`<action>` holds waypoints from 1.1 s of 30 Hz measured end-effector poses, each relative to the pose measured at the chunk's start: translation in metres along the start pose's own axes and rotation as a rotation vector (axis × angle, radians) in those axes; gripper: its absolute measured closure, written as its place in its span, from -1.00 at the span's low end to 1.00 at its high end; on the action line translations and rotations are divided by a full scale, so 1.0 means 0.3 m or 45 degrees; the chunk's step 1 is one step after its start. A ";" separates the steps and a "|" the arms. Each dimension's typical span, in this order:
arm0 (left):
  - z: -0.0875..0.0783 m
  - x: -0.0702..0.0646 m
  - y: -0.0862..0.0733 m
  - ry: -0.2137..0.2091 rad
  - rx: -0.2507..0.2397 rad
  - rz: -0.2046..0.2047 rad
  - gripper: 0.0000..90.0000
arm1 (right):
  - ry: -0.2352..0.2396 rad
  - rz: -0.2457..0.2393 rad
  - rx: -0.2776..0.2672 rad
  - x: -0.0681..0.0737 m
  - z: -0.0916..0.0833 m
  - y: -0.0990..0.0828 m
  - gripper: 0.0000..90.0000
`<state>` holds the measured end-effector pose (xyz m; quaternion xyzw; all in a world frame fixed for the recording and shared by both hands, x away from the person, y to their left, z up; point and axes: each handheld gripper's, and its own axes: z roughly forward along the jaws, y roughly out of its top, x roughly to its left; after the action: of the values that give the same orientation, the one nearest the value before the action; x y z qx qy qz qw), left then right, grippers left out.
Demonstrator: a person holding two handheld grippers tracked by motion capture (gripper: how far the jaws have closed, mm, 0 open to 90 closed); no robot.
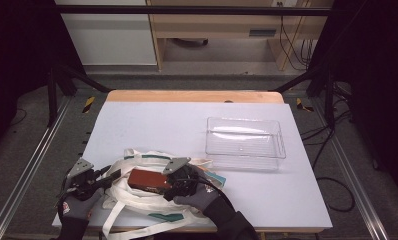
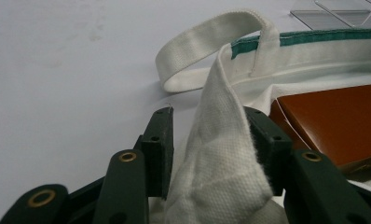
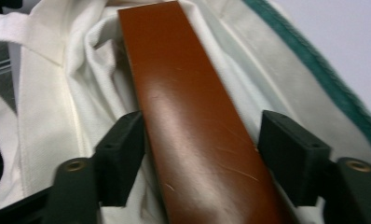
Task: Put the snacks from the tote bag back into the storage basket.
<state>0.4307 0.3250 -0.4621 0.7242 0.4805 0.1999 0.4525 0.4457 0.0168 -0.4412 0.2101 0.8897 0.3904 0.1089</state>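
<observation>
The box [image 3: 193, 121] lay in the bag [image 3: 53, 116], its long axis running straight away between the right hand-held gripper's [image 3: 200, 140] spread jaws, which weren't pressing it. The left hand-held gripper [image 2: 216, 149], beside the box, had bag cloth between its jaws; grip uncertain.

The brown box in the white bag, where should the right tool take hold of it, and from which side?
Grip the brown box across its narrow width, on the two long side edges, coming along its length from the near end. The right tool already straddles it there. The flat glossy top gives no hold, and the white bag folds crowd the left edge.
</observation>
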 end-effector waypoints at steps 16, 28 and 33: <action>0.000 -0.006 0.002 -0.003 0.015 0.011 0.43 | 0.040 -0.097 0.087 -0.011 0.044 0.013 -0.18; 0.004 -0.004 -0.001 0.005 0.017 0.007 0.39 | 0.070 -0.100 0.005 -0.023 -0.085 0.074 -0.05; 0.004 -0.006 -0.001 0.009 0.013 0.007 0.36 | 0.035 -0.083 -0.045 -0.042 -0.173 0.097 -0.03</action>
<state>0.4306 0.3229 -0.4627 0.7271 0.4811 0.2012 0.4465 0.4466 -0.0049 -0.3845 0.1737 0.8905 0.4050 0.1131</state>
